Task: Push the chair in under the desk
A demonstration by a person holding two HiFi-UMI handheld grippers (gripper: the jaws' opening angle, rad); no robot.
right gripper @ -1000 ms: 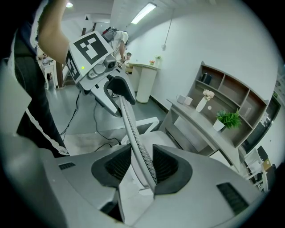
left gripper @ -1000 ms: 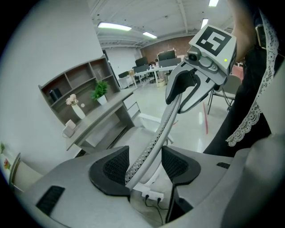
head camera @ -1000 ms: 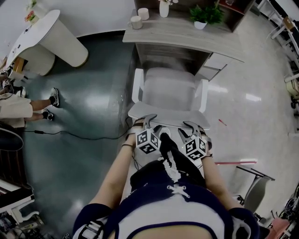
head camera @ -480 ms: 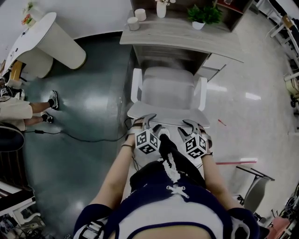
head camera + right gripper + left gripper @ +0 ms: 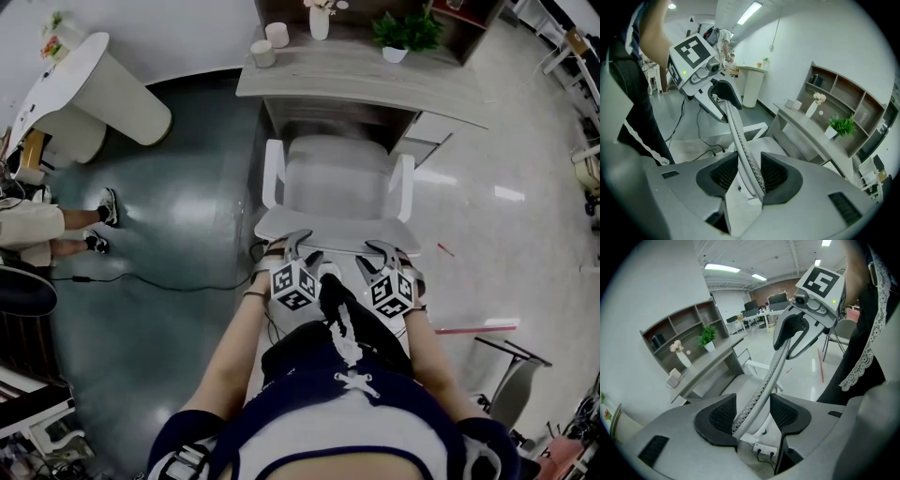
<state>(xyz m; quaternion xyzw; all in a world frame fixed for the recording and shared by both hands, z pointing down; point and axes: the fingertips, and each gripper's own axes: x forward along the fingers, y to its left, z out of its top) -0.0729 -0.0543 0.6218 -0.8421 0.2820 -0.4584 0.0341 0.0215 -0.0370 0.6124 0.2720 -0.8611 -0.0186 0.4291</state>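
A white chair point(image 5: 337, 183) with armrests faces the grey wooden desk point(image 5: 356, 75), the front of its seat at the desk's opening. Its mesh backrest point(image 5: 337, 232) lies nearest me. My left gripper point(image 5: 298, 239) is shut on the backrest's top edge at the left, and my right gripper point(image 5: 380, 250) on its right part. In the left gripper view the backrest rim point(image 5: 773, 371) runs between the pads of the left gripper point(image 5: 752, 416). The right gripper view shows the rim point(image 5: 736, 126) pinched in the right gripper point(image 5: 749, 174).
On the desk stand a potted plant point(image 5: 398, 33), a vase point(image 5: 319, 21) and two cups point(image 5: 263, 53). A white rounded counter point(image 5: 103, 84) and a person's legs point(image 5: 80, 225) are at the left. A cable point(image 5: 159, 281) crosses the floor; another chair point(image 5: 511, 361) stands lower right.
The chair has crept slightly closer to the desk with both grippers still on its backrest. The person at the left has shifted a little.
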